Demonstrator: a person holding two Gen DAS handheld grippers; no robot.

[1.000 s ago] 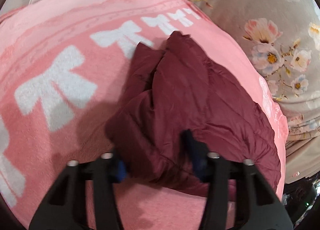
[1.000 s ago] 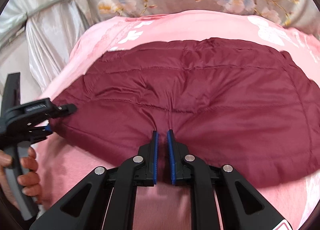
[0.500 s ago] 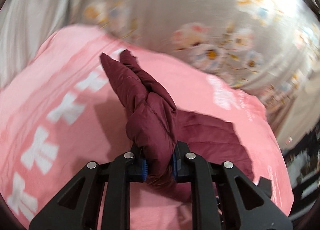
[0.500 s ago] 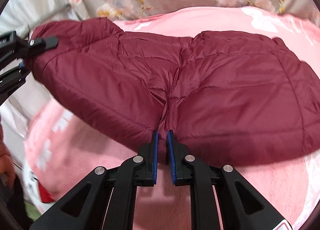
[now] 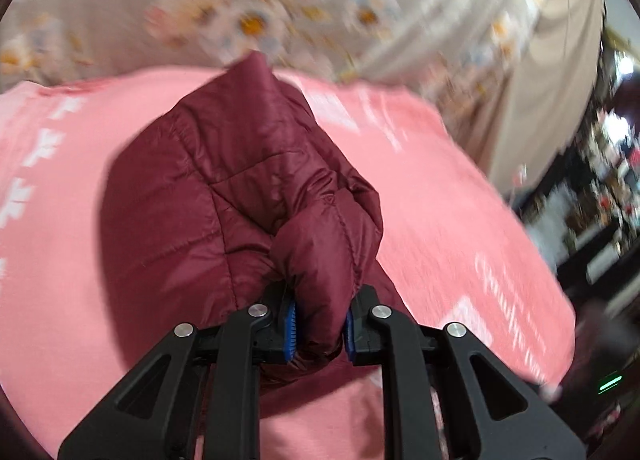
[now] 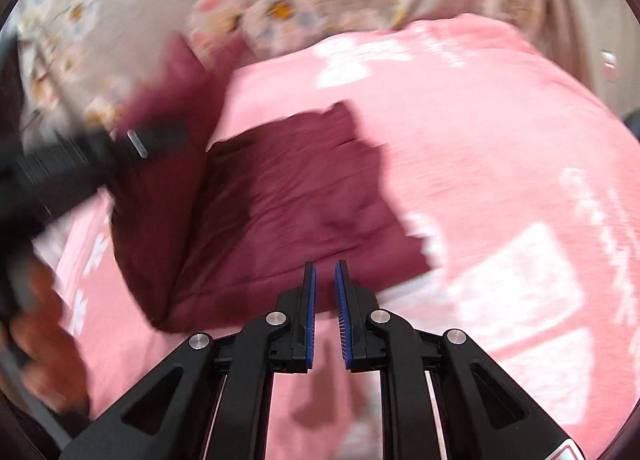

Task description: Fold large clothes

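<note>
The left claw (image 5: 319, 327) is clamped on a bunched edge of the maroon quilted jacket (image 5: 224, 196), lifting that part up above the pink blanket (image 5: 440, 196) on the bed. The rest of the jacket lies flat on the blanket, folded over on itself. The right claw (image 6: 325, 314) sits at the jacket's near edge, its blue pads (image 6: 310, 312) slightly apart and gripping nothing. Floral fabric (image 6: 280, 12) lies beyond the blanket.
</note>
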